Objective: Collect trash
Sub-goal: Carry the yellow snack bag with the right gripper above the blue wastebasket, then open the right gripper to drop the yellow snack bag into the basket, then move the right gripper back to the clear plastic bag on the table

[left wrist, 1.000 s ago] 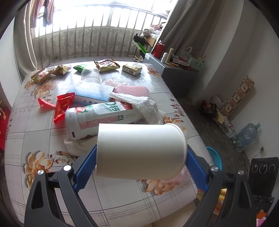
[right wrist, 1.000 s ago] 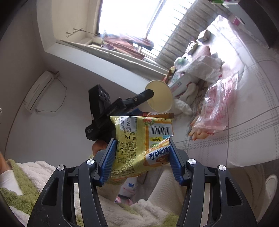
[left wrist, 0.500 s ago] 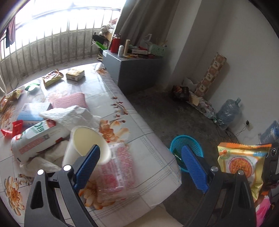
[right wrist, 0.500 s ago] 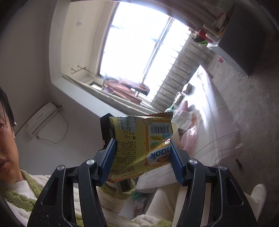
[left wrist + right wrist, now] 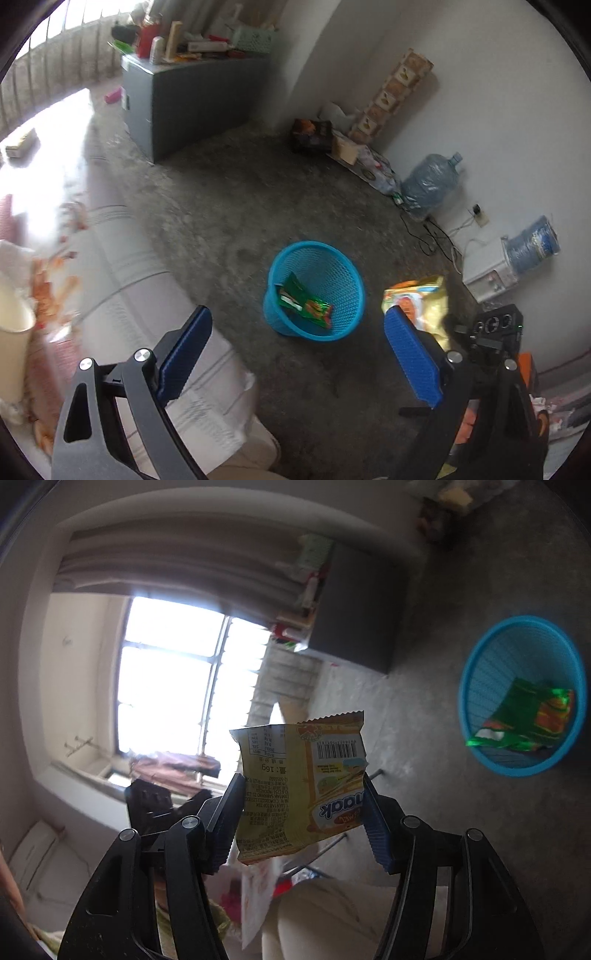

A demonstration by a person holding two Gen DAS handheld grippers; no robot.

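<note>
My left gripper (image 5: 297, 354) is open and empty, above the floor beside the bed. A white paper cup (image 5: 13, 332) stands at the far left on the bed. A blue mesh trash basket (image 5: 316, 290) stands on the floor past the left fingers, with a green wrapper (image 5: 304, 304) inside. My right gripper (image 5: 301, 819) is shut on a yellow snack packet (image 5: 295, 786), held in the air to the left of the basket (image 5: 521, 694). The packet also shows in the left wrist view (image 5: 417, 299), right of the basket.
The bed (image 5: 110, 280) with a floral sheet fills the left. A grey cabinet (image 5: 192, 99) with clutter on top stands by the wall. Water jugs (image 5: 428, 181), cables and boxes line the far wall. Bare concrete floor (image 5: 229, 206) surrounds the basket.
The left gripper let go of the white cup, which now stands on the bed, and swung right toward the basket. The right gripper carried the snack packet toward the basket.
</note>
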